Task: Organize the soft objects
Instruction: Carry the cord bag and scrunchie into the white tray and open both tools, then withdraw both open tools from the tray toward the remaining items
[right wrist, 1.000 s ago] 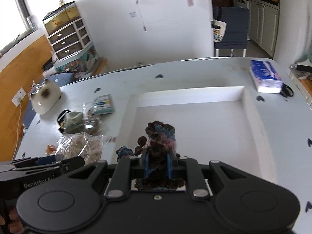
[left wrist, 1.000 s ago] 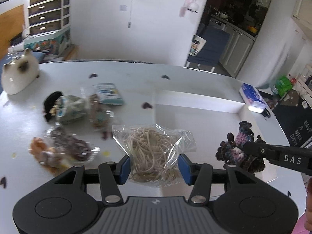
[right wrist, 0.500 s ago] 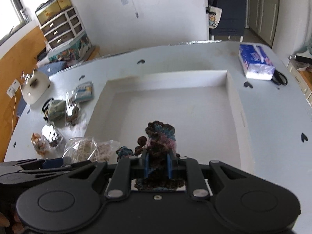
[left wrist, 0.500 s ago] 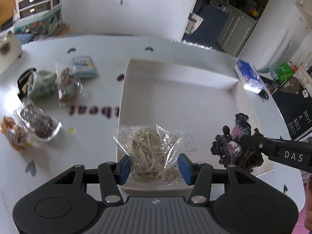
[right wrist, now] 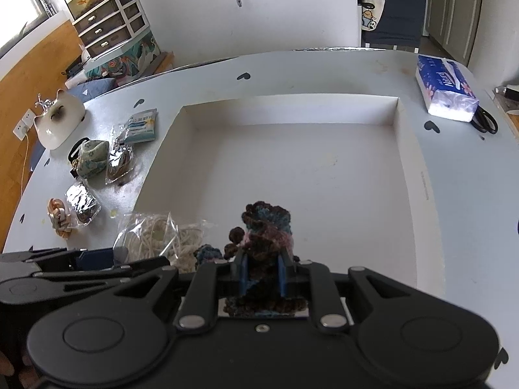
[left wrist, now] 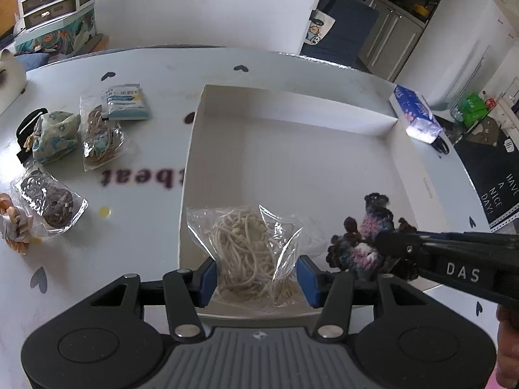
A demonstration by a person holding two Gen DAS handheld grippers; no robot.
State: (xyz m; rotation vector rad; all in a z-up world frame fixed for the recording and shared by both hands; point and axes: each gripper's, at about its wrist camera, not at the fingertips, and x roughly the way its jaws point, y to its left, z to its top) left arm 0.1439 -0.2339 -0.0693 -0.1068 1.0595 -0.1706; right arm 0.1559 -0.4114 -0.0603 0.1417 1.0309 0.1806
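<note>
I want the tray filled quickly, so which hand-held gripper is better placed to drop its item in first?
Probably the right hand-held gripper: its crochet piece sits well over the white tray. The left hand-held gripper holds the bag of cord just above the near rim.

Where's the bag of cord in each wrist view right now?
Left wrist: bag of cord low centre, between the blue pads, over the white tray's near edge.
Right wrist: bag of cord lower left, beside the crochet piece.
Shared landmark: tissue pack.
</note>
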